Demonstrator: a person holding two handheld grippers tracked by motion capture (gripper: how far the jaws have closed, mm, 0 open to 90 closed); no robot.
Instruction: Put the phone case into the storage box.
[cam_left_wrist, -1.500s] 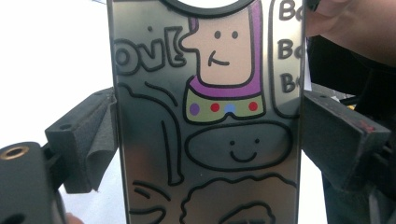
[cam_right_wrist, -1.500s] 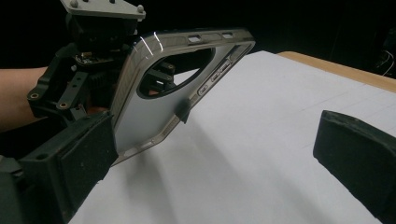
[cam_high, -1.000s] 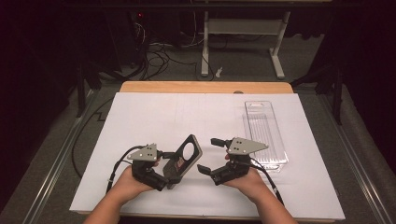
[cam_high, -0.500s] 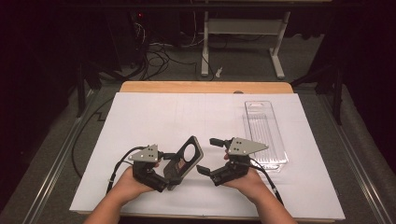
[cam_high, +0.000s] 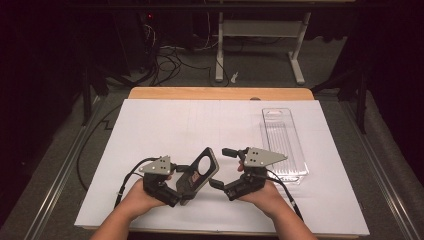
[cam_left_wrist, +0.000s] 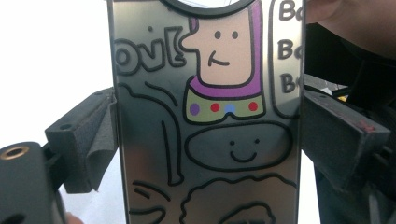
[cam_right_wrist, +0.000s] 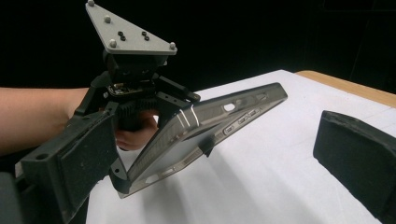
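Note:
A dark phone case (cam_high: 199, 172) with a round camera cut-out is held tilted above the white sheet, and my left gripper (cam_high: 182, 182) is shut on its lower part. In the left gripper view the case (cam_left_wrist: 210, 116) shows cartoon drawings, with both pads (cam_left_wrist: 88, 140) pressed on its long edges. My right gripper (cam_high: 220, 168) is just right of the case, open, with nothing between its fingers. The right gripper view shows the case (cam_right_wrist: 205, 126) edge-on with its side button holes, gripped by the left gripper (cam_right_wrist: 140, 93), and my own right gripper (cam_right_wrist: 215, 158) spread wide apart.
A clear plastic tray (cam_high: 285, 145) lies on the right of the white sheet (cam_high: 170, 125), just behind my right hand. The wooden table edge (cam_high: 220, 93) runs along the back. Cables and a desk frame stand on the dark floor beyond.

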